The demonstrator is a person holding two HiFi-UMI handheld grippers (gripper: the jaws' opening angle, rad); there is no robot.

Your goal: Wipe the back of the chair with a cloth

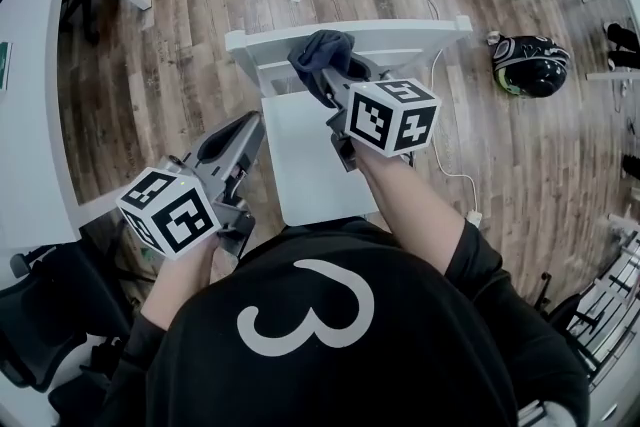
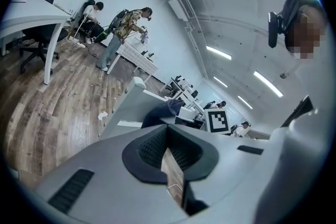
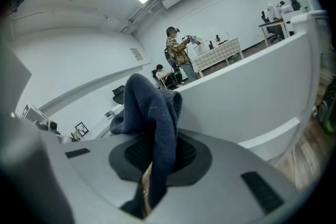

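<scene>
Dark blue knitted cloth (image 1: 322,53), bunched, sits pinched in the right gripper (image 1: 338,83) at the smooth white chair back (image 1: 410,35); left gripper (image 1: 238,133) closed, empty.

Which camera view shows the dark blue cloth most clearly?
The right gripper view: the cloth fills the centre, pinched in the right gripper. The head view shows it bunched at the top of the chair back. The left gripper view shows only a small distant part.
</scene>
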